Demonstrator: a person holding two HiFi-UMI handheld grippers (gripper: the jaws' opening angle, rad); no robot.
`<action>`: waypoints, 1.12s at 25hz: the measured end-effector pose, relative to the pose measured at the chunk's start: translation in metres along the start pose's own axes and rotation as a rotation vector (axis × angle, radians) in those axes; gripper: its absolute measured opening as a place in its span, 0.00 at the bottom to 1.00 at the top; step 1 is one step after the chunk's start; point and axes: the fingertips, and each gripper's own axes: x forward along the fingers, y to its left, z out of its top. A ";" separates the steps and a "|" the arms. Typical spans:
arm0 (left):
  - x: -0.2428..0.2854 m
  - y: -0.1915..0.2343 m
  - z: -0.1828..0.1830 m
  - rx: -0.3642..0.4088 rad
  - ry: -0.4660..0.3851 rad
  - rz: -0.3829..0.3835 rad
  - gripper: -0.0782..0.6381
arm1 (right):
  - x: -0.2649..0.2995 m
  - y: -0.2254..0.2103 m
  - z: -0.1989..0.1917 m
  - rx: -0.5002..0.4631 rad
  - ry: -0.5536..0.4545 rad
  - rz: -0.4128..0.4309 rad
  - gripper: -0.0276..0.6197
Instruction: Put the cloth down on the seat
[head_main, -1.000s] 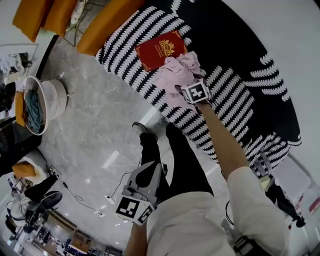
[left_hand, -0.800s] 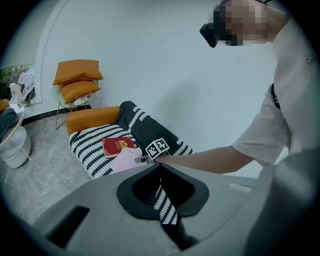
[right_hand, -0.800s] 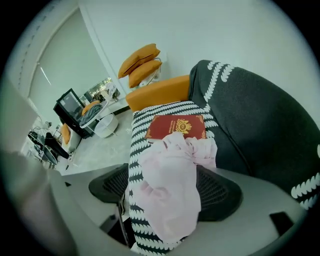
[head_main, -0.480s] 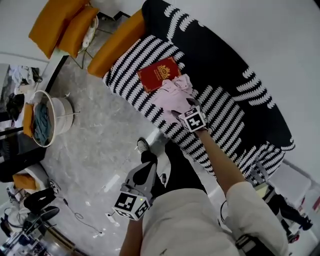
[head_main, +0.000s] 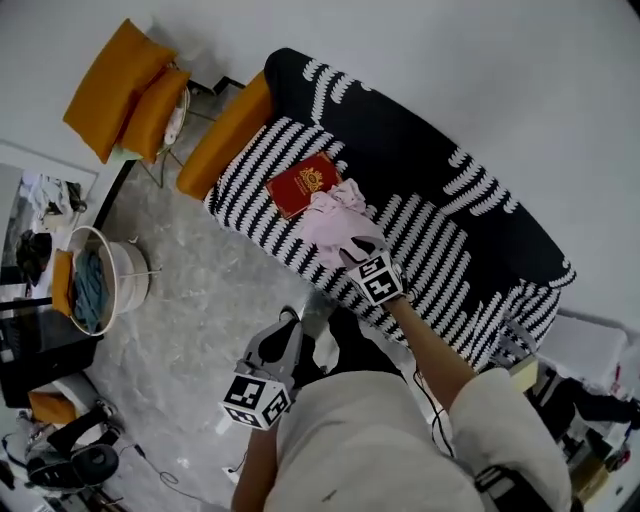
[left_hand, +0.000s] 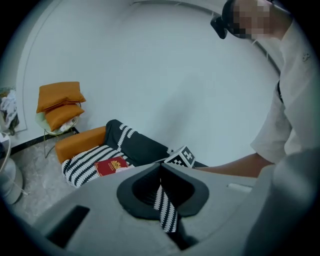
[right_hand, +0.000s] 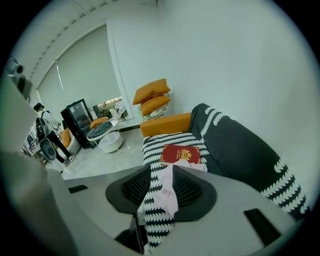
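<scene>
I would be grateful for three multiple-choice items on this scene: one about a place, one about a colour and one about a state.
1. Where does the pink cloth lie?
A. draped over the sofa's backrest
B. on the sofa seat, next to the red book
C. on the floor

2. What colour are the stacked cushions that sit away from the sofa?
A. green
B. orange
C. blue

3. In what state is the red book?
A. closed, lying flat with its cover up
B. open, with its pages showing
C. standing on its edge

Answers:
1 B: the head view shows the cloth crumpled on the striped seat beside the book.
2 B: both the head view and the gripper views show the cushions as orange.
3 A: the book's red cover with its gold emblem faces up.
</scene>
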 end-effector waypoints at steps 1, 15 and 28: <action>-0.003 0.001 0.001 0.011 -0.003 -0.012 0.13 | -0.008 0.006 0.003 0.006 -0.011 -0.006 0.23; -0.048 0.017 0.020 0.135 -0.029 -0.217 0.13 | -0.121 0.100 0.037 0.127 -0.187 -0.067 0.06; -0.094 0.032 0.015 0.164 -0.030 -0.327 0.13 | -0.224 0.220 0.124 0.245 -0.601 0.012 0.05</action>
